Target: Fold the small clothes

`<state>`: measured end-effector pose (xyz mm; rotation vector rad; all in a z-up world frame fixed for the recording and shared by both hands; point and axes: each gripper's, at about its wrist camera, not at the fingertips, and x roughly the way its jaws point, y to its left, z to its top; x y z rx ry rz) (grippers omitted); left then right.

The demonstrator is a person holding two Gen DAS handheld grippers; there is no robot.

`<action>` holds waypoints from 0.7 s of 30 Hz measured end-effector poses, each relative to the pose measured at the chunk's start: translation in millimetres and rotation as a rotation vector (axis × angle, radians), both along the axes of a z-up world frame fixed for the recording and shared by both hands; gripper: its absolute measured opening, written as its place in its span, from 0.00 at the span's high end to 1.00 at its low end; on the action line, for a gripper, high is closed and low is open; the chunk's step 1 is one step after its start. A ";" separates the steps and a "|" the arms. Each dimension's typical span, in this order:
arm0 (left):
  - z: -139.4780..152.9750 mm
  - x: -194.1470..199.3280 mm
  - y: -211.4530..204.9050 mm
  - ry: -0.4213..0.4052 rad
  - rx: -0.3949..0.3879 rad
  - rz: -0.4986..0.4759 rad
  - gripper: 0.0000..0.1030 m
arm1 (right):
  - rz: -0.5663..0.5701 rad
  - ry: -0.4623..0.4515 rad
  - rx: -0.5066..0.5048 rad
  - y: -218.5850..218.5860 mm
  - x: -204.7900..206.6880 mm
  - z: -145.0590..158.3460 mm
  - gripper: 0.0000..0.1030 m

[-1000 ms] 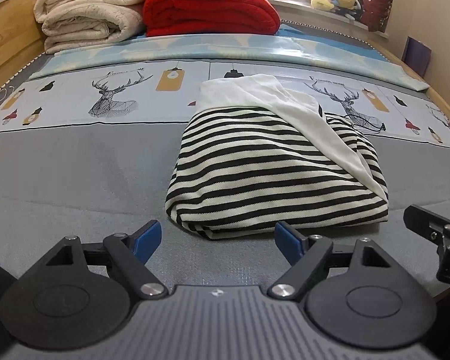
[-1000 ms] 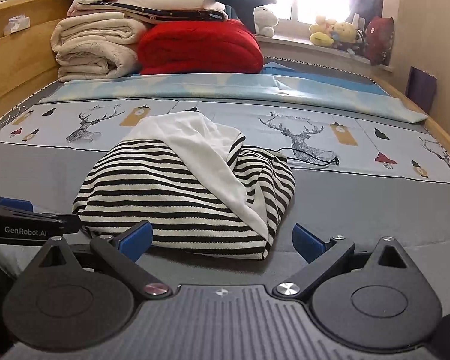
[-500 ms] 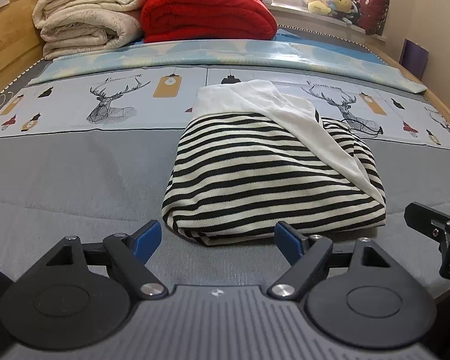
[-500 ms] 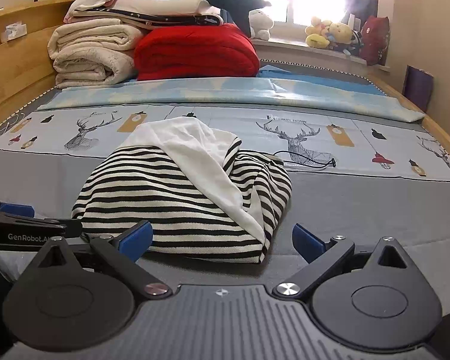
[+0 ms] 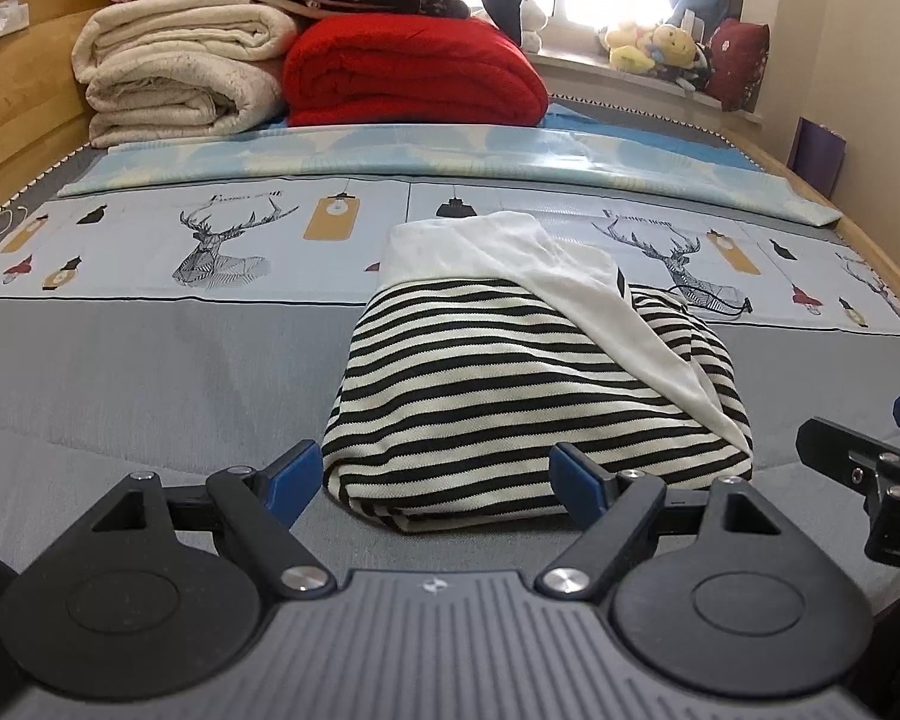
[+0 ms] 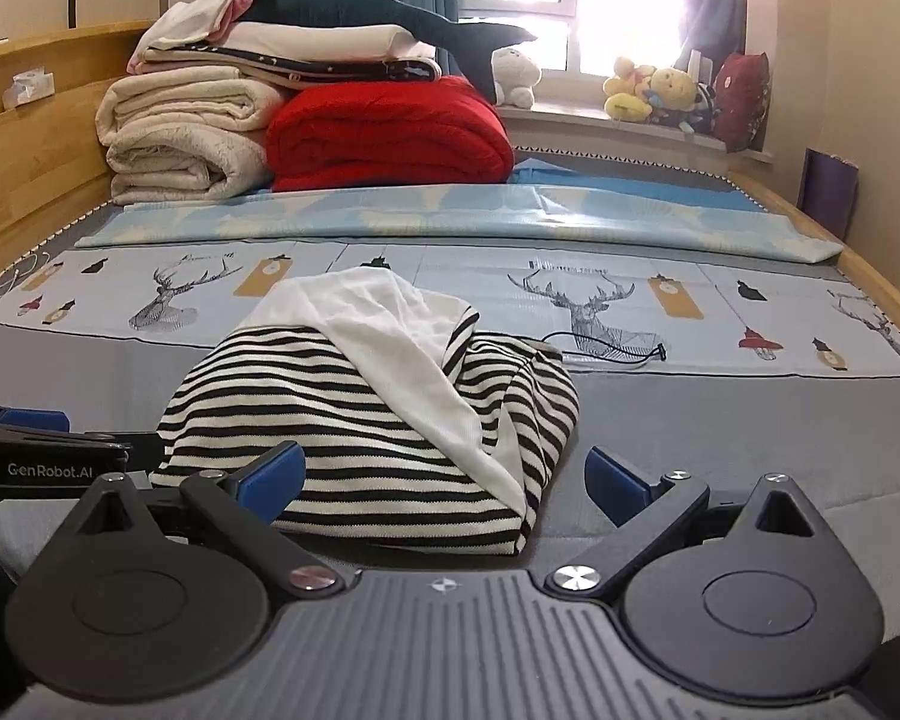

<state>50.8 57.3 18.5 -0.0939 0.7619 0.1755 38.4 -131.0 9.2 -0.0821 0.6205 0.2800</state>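
Note:
A folded black-and-white striped garment [image 5: 510, 396] [image 6: 354, 420] with a white panel draped over its top lies as a compact bundle on the grey bed cover. My left gripper [image 5: 435, 477] hovers open just short of its near edge, nothing between the blue-tipped fingers. My right gripper [image 6: 444, 480] is open too, close to the bundle's near right corner, holding nothing. Each gripper shows at the edge of the other's view: the right gripper [image 5: 858, 456] at the far right, the left gripper [image 6: 48, 438] at the far left.
A deer-print sheet [image 5: 222, 240] and a light blue folded sheet [image 5: 450, 162] lie across the bed behind the bundle. Rolled cream blankets [image 6: 180, 138], a red blanket [image 6: 384, 132] and stacked clothes sit at the headboard end. Plush toys [image 6: 654, 90] line the windowsill. Wooden bed rails run along both sides.
Both grippers have drawn back and risen slightly from the bundle, so more of the stacked bedding and window shows. The garment has not moved.

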 end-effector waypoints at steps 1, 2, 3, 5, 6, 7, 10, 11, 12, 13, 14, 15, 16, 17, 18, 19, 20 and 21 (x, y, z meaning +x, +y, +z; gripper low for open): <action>0.1 0.0 -0.2 0.000 0.000 -0.001 0.16 | 0.000 -0.001 0.001 -0.2 0.1 0.4 0.04; 0.1 0.1 -0.4 0.000 -0.001 -0.003 0.16 | 0.000 -0.001 0.000 0.0 0.0 0.2 0.04; 0.0 0.1 -0.1 0.001 -0.002 -0.005 0.16 | 0.000 -0.001 0.000 0.1 0.0 0.3 0.04; -0.1 0.1 -0.3 0.001 0.000 -0.006 0.16 | 0.000 -0.001 0.000 0.1 0.0 0.4 0.04; -0.1 -0.4 -0.4 0.000 0.001 -0.006 0.16 | 0.000 -0.001 0.000 -0.1 -0.1 0.5 0.04; -0.1 -0.4 -0.5 0.000 0.001 -0.006 0.16 | -0.001 -0.001 0.000 0.3 -0.1 0.4 0.04; -0.1 -0.3 -0.8 0.001 0.004 -0.006 0.16 | -0.001 -0.001 0.000 0.3 -0.1 0.4 0.04; 0.0 -0.8 -0.4 0.001 0.005 -0.006 0.16 | -0.001 -0.002 0.000 0.4 -0.1 0.4 0.04; -0.1 -0.8 -0.2 0.000 0.006 -0.006 0.16 | -0.002 -0.002 0.000 0.3 -0.1 0.4 0.04; -0.2 -0.8 -0.3 0.001 0.006 -0.006 0.16 | -0.002 -0.002 0.000 0.2 0.0 0.3 0.04; -0.3 -0.8 -0.4 0.000 0.005 -0.006 0.16 | -0.001 -0.001 0.000 0.1 0.0 0.2 0.04; -0.3 -0.9 -0.1 0.001 0.004 -0.006 0.16 | -0.002 0.001 0.000 0.1 0.2 0.2 0.04; -0.3 -1.0 -0.1 0.001 0.003 -0.006 0.16 | -0.002 0.001 0.000 -0.1 0.2 0.3 0.04; -0.3 -0.9 0.0 0.001 0.004 -0.007 0.16 | -0.002 0.001 0.001 -0.2 0.1 0.5 0.04; -0.3 -0.9 0.0 0.001 0.004 -0.007 0.16 | -0.002 0.001 0.001 -0.1 0.0 0.6 0.04; -0.5 -0.9 0.0 0.001 0.004 -0.008 0.16 | -0.002 0.000 0.001 0.1 -0.1 0.7 0.04; -0.5 -1.0 -0.1 0.001 0.004 -0.008 0.15 | -0.002 0.000 0.001 0.0 0.0 0.6 0.04; -0.4 -1.2 0.0 0.001 0.005 -0.009 0.15 | -0.002 0.001 0.001 0.0 0.0 0.6 0.04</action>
